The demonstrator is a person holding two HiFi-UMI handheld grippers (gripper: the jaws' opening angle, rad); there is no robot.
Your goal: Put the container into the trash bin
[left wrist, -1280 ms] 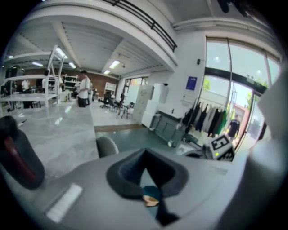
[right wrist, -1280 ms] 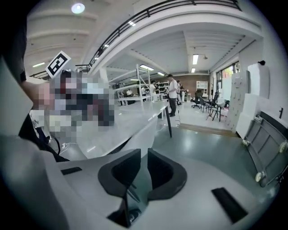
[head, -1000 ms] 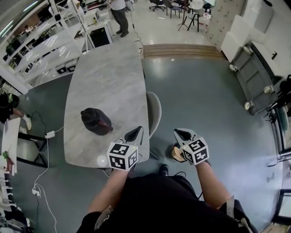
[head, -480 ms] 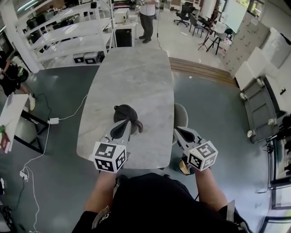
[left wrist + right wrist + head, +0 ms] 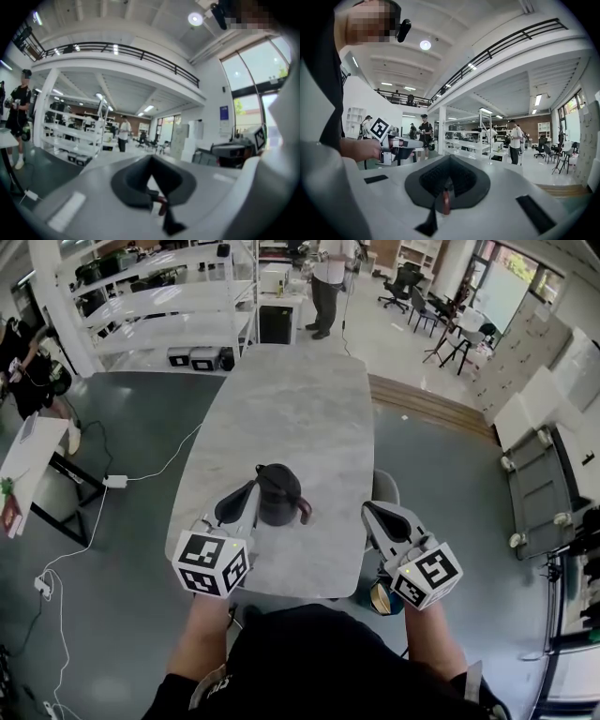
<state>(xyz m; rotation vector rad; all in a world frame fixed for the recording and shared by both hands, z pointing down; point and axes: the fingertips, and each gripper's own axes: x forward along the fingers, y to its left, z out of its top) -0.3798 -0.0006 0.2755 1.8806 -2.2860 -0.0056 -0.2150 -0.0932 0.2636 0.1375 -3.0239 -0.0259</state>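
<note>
A black container [image 5: 279, 493] with a small reddish handle stands on the grey marble table [image 5: 291, 409], near its front end. In the head view my left gripper [image 5: 242, 500] hovers just left of the container; whether it touches it I cannot tell. My right gripper [image 5: 375, 515] is past the table's right edge, over the floor. Both are shut and hold nothing, as the left gripper view [image 5: 151, 161] and the right gripper view [image 5: 449, 159] show. These views look out level over the room, and the container is in neither. A round brownish vessel [image 5: 382, 597] sits on the floor under my right gripper.
A grey chair [image 5: 385, 487] is tucked at the table's right side. White shelving [image 5: 150, 306] lines the back left, with people standing nearby. A cable [image 5: 141, 474] trails over the floor at the left. A trolley [image 5: 530, 493] stands at the right.
Both grippers have risen and moved forward. The left one, earlier right of the container at the table's front edge, is now close beside it. The container, earlier on its side, now looks upright.
</note>
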